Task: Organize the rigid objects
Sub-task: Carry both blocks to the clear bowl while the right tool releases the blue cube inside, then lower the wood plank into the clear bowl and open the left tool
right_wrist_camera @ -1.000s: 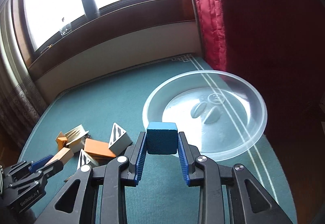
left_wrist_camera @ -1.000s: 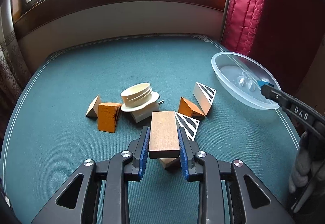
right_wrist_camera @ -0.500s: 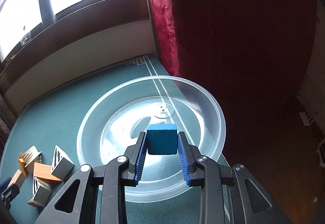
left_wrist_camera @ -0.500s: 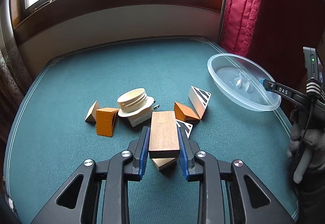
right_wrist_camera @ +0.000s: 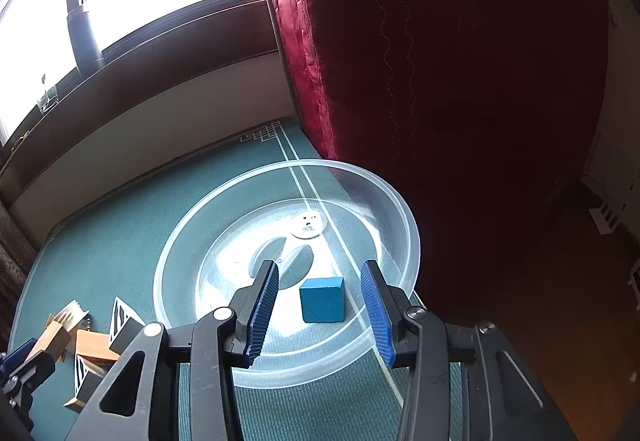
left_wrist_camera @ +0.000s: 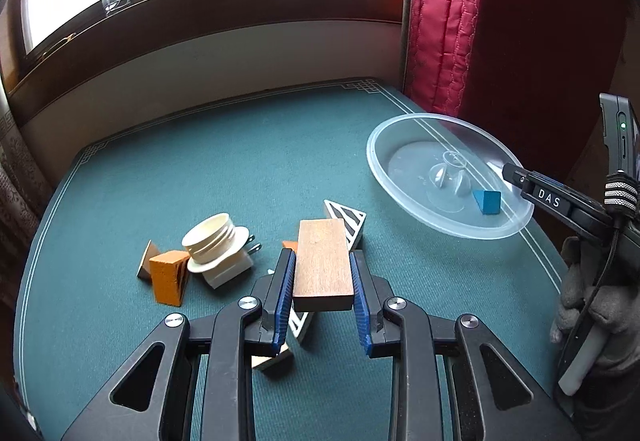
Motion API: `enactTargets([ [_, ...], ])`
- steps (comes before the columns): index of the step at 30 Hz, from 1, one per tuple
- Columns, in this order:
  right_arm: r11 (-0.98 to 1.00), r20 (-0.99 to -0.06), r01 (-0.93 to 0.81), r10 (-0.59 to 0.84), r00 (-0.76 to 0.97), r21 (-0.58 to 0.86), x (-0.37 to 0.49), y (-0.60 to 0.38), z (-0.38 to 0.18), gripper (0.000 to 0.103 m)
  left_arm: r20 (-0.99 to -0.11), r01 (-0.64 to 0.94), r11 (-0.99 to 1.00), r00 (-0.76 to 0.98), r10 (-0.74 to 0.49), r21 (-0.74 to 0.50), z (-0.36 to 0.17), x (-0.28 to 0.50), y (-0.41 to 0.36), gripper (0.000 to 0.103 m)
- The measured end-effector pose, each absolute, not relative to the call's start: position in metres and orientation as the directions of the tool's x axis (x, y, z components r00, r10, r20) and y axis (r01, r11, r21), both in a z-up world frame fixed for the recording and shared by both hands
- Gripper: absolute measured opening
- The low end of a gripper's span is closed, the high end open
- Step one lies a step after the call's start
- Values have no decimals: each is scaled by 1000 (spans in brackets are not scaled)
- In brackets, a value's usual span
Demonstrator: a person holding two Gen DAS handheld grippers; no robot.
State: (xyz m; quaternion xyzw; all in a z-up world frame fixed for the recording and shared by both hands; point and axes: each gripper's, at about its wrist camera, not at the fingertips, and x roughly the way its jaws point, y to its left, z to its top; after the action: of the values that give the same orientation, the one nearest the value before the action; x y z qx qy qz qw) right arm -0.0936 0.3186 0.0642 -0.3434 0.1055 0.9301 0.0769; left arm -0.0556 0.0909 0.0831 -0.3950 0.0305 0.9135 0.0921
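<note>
Wooden block (left_wrist_camera: 323, 266), long axis toward 12 o'clock, sits pinched in the left gripper (left_wrist_camera: 322, 295); bowl (left_wrist_camera: 376, 165) lies at roughly 2 o'clock; right gripper (right_wrist_camera: 320, 311) is opening, empty.

Part of the striped wedge (left_wrist_camera: 301, 323) is being hidden behind the brown wooden block (left_wrist_camera: 323, 266), and the orange piece (left_wrist_camera: 289, 244) behind the block's far left corner is being covered almost fully. A pale block (left_wrist_camera: 273, 360) is being masked by the left gripper (left_wrist_camera: 322, 307) pad. The right gripper (left_wrist_camera: 516, 174) is being cut off at the frame's right edge, its fingertips barely being shown. The gloved hand (left_wrist_camera: 592, 305) is being cropped too. In the right wrist view the block pile (right_wrist_camera: 80, 345) is being squeezed and cropped at the left edge.
</note>
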Motion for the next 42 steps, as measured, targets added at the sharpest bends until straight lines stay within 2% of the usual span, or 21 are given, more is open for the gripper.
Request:
enactTargets([
  [13,-952,-655,-273,119,-746,137,-90,330,66,47,-727,-260,-965,-658,197,-27,88,-91,151,28],
  [20,-943,-643,-301,142,-753,143,-85,336,70,57,-727,-283,-959,-651,217,-33,87,-112,175,28],
  [39,-938,-632,-298,126,-765,174,-74,341,77,60,-739,-281,-959,-638,217,-39,72,-139,192,28],
  [41,-938,-633,-299,126,-764,175,-77,342,76,60,-732,-277,-960,-645,221,-45,72,-140,194,30],
  [42,-937,-634,-302,128,-763,175,-78,342,76,61,-731,-273,-961,-646,222,-51,72,-141,194,38],
])
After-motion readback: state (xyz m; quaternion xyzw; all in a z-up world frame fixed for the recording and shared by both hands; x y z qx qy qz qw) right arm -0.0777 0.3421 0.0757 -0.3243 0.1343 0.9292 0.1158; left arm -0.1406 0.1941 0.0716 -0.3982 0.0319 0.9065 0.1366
